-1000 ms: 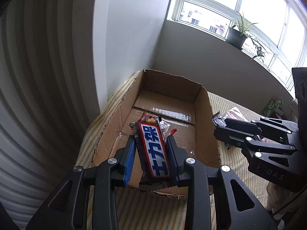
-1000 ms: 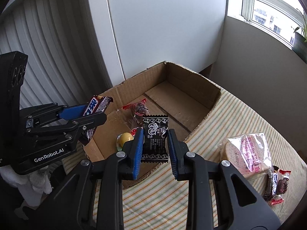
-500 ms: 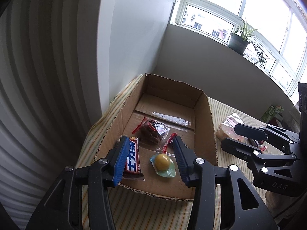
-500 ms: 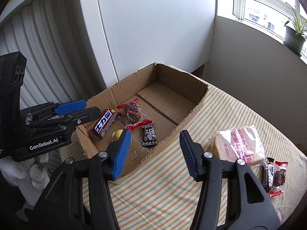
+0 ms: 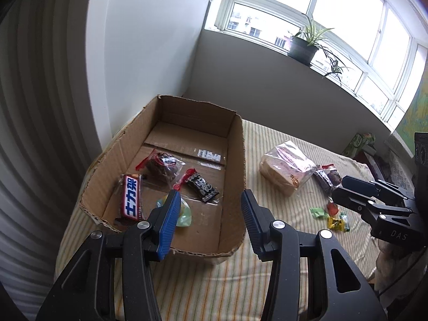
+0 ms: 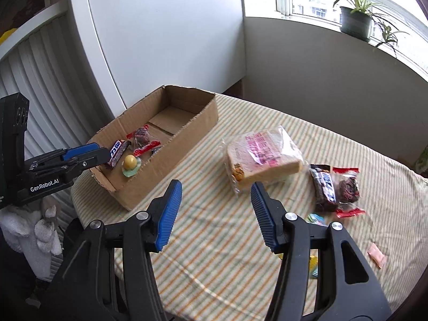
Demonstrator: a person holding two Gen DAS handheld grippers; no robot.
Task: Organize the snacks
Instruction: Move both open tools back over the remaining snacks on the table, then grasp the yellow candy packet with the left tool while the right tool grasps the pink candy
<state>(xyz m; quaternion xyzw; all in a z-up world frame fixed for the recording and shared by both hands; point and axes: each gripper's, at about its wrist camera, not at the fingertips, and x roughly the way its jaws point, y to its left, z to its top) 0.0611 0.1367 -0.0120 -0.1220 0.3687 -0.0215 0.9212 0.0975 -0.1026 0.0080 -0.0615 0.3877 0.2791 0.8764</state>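
Note:
An open cardboard box point(image 5: 235, 160) point(image 6: 192, 125) on the striped cloth holds a Snickers bar point(image 5: 131, 200), a brown cake pack point(image 5: 161, 164), a black packet point(image 5: 202, 187) and a yellow sweet point(image 6: 129, 161). My left gripper point(image 5: 208, 222) is open and empty above the box's near end. My right gripper point(image 6: 216, 214) is open and empty over the cloth, just short of a wrapped bread pack point(image 6: 262, 157). A second Snickers bar point(image 6: 325, 187) and cake pack point(image 6: 347, 187) lie right of the bread.
Small loose sweets point(image 5: 334, 219) lie on the cloth at the right, and a pink sachet point(image 6: 375, 256) near the table's edge. A white cabinet point(image 6: 165, 40) stands behind the box. A potted plant point(image 6: 355, 21) sits on the window sill.
Both grippers let go of their snacks, the Snickers bar and the black packet, into the box. Both then opened wide and swung right; the right one now faces the bread.

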